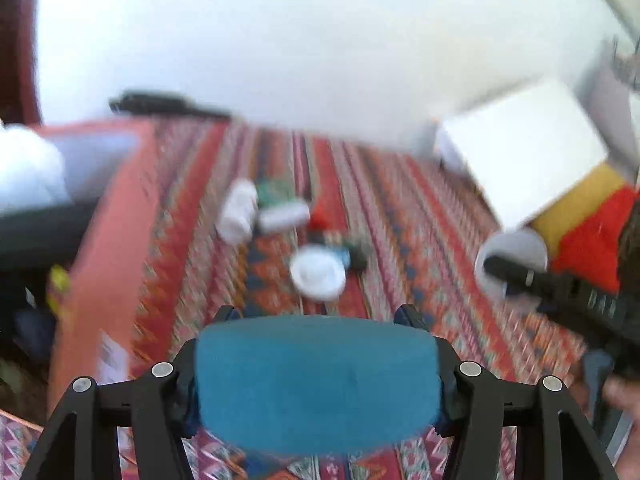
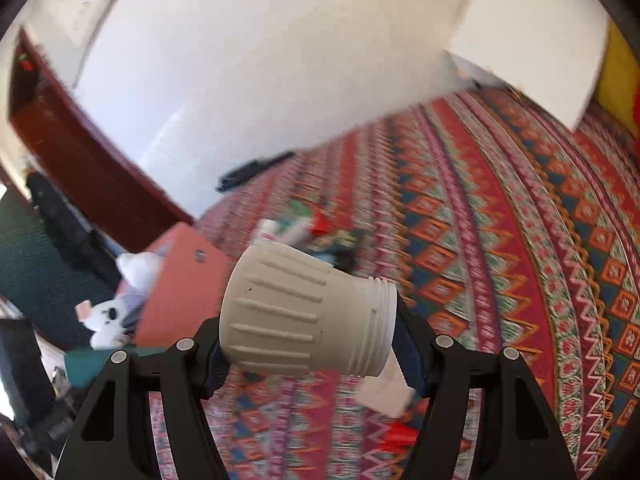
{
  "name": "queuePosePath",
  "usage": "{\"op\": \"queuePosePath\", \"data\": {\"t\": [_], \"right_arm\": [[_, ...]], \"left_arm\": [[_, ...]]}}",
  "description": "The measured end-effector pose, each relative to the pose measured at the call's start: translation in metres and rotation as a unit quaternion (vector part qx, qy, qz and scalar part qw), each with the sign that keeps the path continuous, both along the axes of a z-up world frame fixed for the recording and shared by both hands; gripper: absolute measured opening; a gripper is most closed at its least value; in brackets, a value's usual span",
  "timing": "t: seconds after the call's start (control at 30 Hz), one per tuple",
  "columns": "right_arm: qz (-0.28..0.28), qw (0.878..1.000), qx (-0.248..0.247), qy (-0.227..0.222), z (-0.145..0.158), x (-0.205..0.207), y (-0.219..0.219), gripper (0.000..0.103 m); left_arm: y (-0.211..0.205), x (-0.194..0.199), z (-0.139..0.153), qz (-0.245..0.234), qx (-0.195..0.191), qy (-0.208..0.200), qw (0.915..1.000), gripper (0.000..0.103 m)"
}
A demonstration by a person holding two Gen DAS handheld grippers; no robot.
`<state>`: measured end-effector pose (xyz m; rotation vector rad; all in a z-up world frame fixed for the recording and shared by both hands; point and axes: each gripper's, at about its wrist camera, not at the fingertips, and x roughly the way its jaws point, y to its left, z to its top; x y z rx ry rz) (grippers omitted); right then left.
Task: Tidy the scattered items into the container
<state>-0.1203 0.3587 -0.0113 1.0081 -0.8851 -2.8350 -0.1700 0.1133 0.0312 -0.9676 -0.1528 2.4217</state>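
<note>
Both grippers are loaded, so the step in hand looks like the carry to the container rather than a pick. The left gripper [image 1: 318, 384] has its jaws closed on a blue block [image 1: 316, 384], which fills the gap between them and looks soft-edged, though the picture is too blurred to say what it is made of. The right gripper [image 2: 310, 332] is clamped on a white ribbed jar [image 2: 308, 314], held on its side with the threaded mouth pointing right. The container is the orange box [image 1: 108, 240], which sits at the left edge of the patterned cloth [image 1: 420, 240]; in the right wrist view the same orange box [image 2: 180, 288] lies to the left of the jar and already holds white stuffing and a small white toy [image 2: 108, 318]. Several things are still loose on the cloth: a white bottle [image 1: 238, 212], a small tube [image 1: 282, 216] just beside it, a round white lid [image 1: 318, 272] and some green, red and dark bits too blurred to name. A white box [image 1: 524, 156] stands at the far right, well apart from the orange one. The next move, as I judge it, calls for swinging each load left over the open top of the orange box and letting go only once it is above the rim, one gripper at a time so the two do not crowd each other. The task seems partly done, with the loose pile still to be cleared.
</note>
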Motion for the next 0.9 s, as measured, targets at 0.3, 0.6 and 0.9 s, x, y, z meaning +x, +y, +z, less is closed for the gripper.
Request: {"op": "queuePosePath", "data": {"t": [0.3, 0.6, 0.9], "right_arm": [[0.107, 0.989, 0.042, 0.090, 0.095, -0.044, -0.135, 0.071], [0.186, 0.974, 0.106, 0.077, 0.086, -0.089, -0.252, 0.071], [0.101, 0.987, 0.091, 0.088, 0.083, -0.033, -0.158, 0.071]], "left_arm": [[-0.150, -0.010, 0.059, 0.107, 0.126, 0.078, 0.9832, 0.054], [-0.215, -0.051, 0.016, 0.165, 0.125, 0.021, 0.9782, 0.063], [-0.081, -0.016, 0.016, 0.078, 0.014, 0.045, 0.9959, 0.097]]}}
